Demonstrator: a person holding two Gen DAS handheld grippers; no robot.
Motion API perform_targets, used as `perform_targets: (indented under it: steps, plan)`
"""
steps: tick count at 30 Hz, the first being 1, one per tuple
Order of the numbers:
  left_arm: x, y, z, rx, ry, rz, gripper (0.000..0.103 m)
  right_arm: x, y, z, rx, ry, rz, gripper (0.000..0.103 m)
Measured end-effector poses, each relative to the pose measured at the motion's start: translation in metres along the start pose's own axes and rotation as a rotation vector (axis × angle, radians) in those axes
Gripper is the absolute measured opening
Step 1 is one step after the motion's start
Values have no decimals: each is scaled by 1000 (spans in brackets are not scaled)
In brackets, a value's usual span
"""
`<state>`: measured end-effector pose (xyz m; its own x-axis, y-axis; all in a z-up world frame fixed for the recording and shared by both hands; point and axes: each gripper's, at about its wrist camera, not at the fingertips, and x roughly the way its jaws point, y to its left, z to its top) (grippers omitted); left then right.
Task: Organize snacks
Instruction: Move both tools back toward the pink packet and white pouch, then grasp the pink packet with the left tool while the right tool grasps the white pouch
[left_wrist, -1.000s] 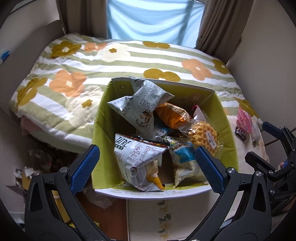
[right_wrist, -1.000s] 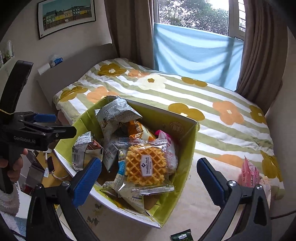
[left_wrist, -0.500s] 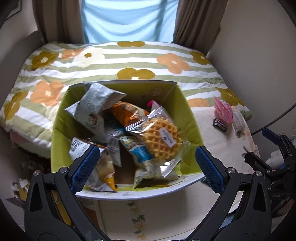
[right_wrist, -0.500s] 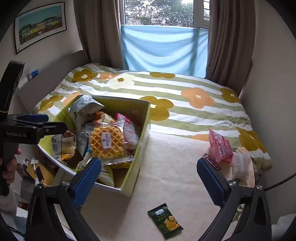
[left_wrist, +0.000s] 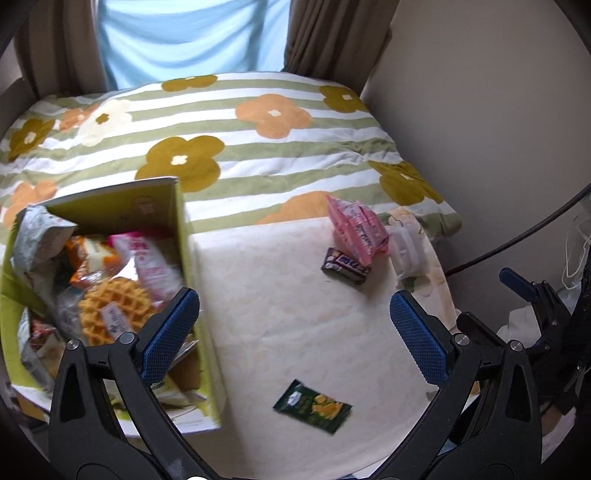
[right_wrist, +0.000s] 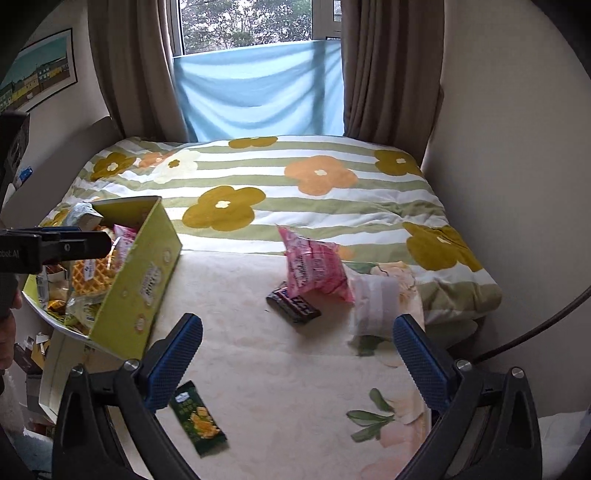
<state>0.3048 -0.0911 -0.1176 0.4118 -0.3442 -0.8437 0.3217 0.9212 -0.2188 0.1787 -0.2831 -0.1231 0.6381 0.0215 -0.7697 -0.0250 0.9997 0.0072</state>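
Observation:
A green cardboard box (left_wrist: 184, 236) full of snack packs, with a waffle pack (left_wrist: 110, 310) on top, sits at the left; it also shows in the right wrist view (right_wrist: 144, 280). On the cream cloth lie a small dark green packet (left_wrist: 313, 406) (right_wrist: 197, 422), a dark chocolate bar (left_wrist: 345, 265) (right_wrist: 293, 303), a pink bag (left_wrist: 358, 229) (right_wrist: 314, 267) and a white pack (left_wrist: 406, 251) (right_wrist: 375, 304). My left gripper (left_wrist: 295, 332) is open and empty above the cloth. My right gripper (right_wrist: 298, 356) is open and empty, above the cloth near the green packet.
A bed with a striped flower quilt (right_wrist: 295, 184) lies behind the cloth-covered surface (right_wrist: 277, 369). Curtains and a window are at the back, a wall at the right. A black cable (left_wrist: 517, 240) runs at the right. Clutter lies on the floor at the left.
Both views have swung right, away from the box and toward the loose snacks on the cloth. Both grippers stay open and empty.

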Motion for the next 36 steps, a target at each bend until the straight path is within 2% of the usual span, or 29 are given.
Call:
perform_targets:
  steps: [4,8,18,26,29,31,32,33,34,36]
  plan:
    - [40,-37,20,4,44,-33,102,20,-32,-2,5,28,0,103]
    - [87,-61,38,-38,105,-81,102,44,-56,-3,7,59,2,103]
    - [216,-75,61,-143,272,-153,102,114,-81,-13,37,119,-20,103]
    - [263,-73,65,-160,307,-167,102,158,-84,-10,47,162,-37,103]
    - [270,-71,65,-169,309,-164,91,169,-86,-9,47,178,-35,103]
    - [275,-70,65,-173,313,-169,87,174,-86,-8,47,185,-34,103]
    - [275,-71,66,-164,309,-168,79,176,-86,-7,49,188,-31,103]
    - [275,-72,67,-159,307,-185,66,179,-86,-7,51,190,-26,103]
    - [275,-72,67,-166,306,-207,65,181,-86,-6,51,192,-25,103]
    - [274,-73,69,-158,302,-197,62,185,-85,-5,49,196,-23,103]
